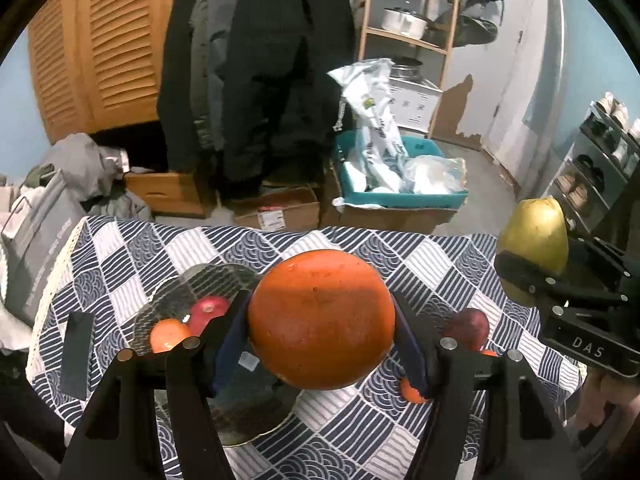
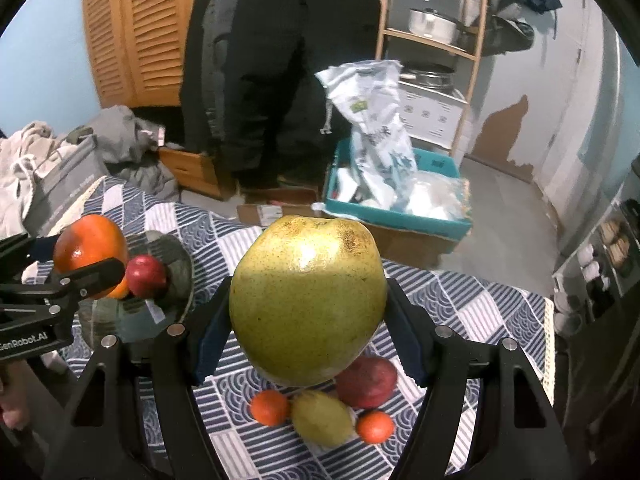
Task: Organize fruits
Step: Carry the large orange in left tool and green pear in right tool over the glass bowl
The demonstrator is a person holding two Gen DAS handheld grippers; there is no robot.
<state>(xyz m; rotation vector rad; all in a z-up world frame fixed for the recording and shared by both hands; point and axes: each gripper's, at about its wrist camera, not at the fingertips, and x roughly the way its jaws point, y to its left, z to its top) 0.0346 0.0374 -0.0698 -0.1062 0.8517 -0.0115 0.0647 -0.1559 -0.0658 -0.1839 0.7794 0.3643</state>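
Observation:
My left gripper is shut on a large orange, held above the glass plate. The plate holds a small orange and a red apple. My right gripper is shut on a big green pear, held above the checked tablecloth. Under it on the cloth lie a red apple, a small yellow-green pear and two small oranges. The left gripper with its orange shows at the left of the right wrist view; the pear shows at the right of the left wrist view.
A dark flat object lies on the cloth at the left. Beyond the table's far edge stand cardboard boxes, a teal bin with plastic bags, hanging dark coats and a wooden shelf. A shoe rack is at the right.

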